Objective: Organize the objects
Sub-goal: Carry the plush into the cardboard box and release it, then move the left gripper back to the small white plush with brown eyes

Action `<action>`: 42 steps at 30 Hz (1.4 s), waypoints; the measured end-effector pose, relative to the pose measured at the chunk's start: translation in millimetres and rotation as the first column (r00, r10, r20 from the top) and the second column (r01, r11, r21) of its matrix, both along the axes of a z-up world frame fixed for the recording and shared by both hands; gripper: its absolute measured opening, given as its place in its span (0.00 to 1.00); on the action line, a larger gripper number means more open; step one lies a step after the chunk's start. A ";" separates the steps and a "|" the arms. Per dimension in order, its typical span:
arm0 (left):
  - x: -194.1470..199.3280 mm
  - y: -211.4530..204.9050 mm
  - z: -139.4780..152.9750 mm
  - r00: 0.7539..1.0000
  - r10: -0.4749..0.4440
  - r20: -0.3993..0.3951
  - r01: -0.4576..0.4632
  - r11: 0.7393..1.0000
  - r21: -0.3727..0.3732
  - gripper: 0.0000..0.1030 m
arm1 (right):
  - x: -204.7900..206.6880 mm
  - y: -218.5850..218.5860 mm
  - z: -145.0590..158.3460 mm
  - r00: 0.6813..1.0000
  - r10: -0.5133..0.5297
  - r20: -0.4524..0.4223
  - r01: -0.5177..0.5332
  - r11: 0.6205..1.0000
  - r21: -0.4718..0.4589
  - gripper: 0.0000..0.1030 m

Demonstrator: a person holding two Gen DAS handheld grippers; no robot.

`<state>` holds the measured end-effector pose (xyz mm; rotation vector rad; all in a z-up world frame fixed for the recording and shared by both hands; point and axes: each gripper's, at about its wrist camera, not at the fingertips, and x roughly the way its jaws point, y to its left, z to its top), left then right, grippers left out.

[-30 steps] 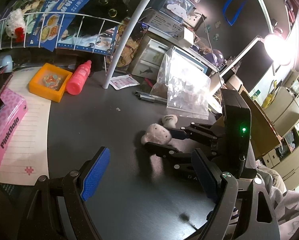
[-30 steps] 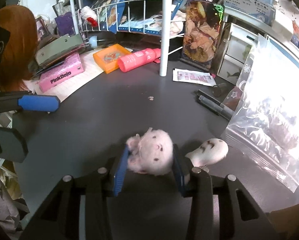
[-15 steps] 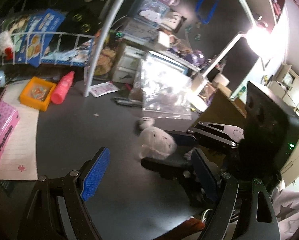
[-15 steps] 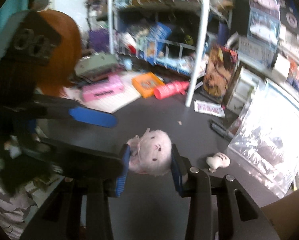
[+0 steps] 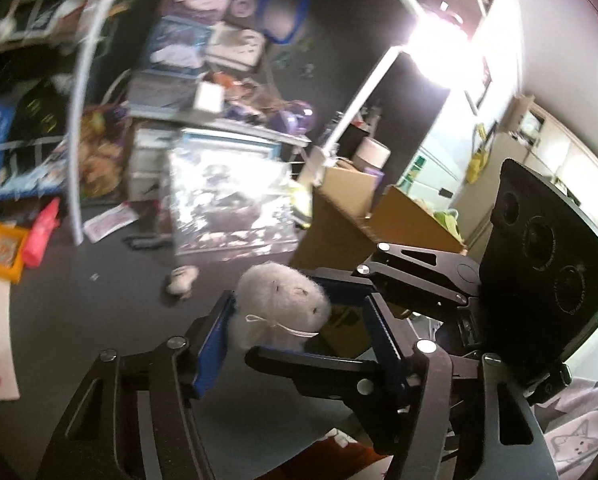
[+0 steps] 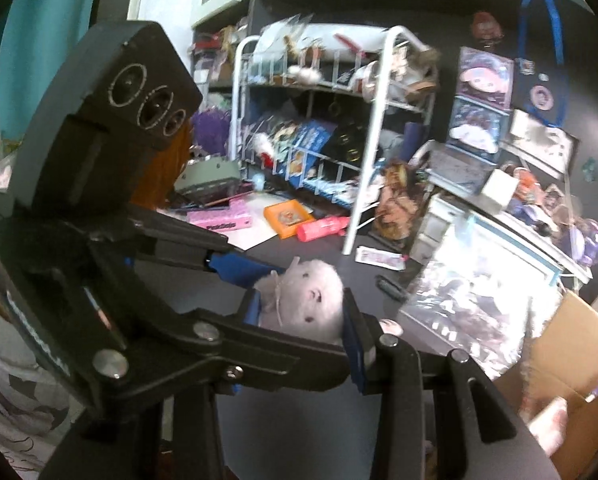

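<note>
The right claw [image 6: 303, 320] grips the plush toy [image 6: 311, 296]; the left claw [image 5: 299, 322] has been closing around it, jaws half-wide. Competing squeezes could drop it onto the tabletop [image 5: 99, 320].

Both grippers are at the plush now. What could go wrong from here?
The left gripper has just been closing its jaws around the fluffy plush, which the right gripper holds clamped; they could collide with its fingers or tug the toy loose. Its thin string loop could snag on a blue pad.
</note>
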<state>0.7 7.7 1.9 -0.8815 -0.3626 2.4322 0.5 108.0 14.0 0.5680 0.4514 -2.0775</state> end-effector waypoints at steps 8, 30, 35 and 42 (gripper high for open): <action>-21.4 60.7 28.5 0.994 -0.096 -0.044 0.094 0.994 -0.057 0.57 | -10.2 64.2 24.6 0.995 -0.090 -0.040 0.088 0.994 -0.060 0.35; -83.4 170.7 34.7 0.965 -0.263 0.010 0.263 0.957 -0.126 0.60 | -54.7 179.1 32.9 0.960 -0.276 0.035 0.278 0.957 -0.086 0.35; -86.4 174.6 32.3 0.970 -0.242 0.012 0.241 0.958 -0.153 0.84 | -58.9 186.1 29.0 0.953 -0.301 0.040 0.304 0.949 -0.085 0.51; -85.0 173.0 32.1 0.974 -0.227 0.005 0.225 0.960 -0.170 0.86 | -62.3 193.0 28.5 0.948 -0.313 0.062 0.318 0.942 -0.105 0.66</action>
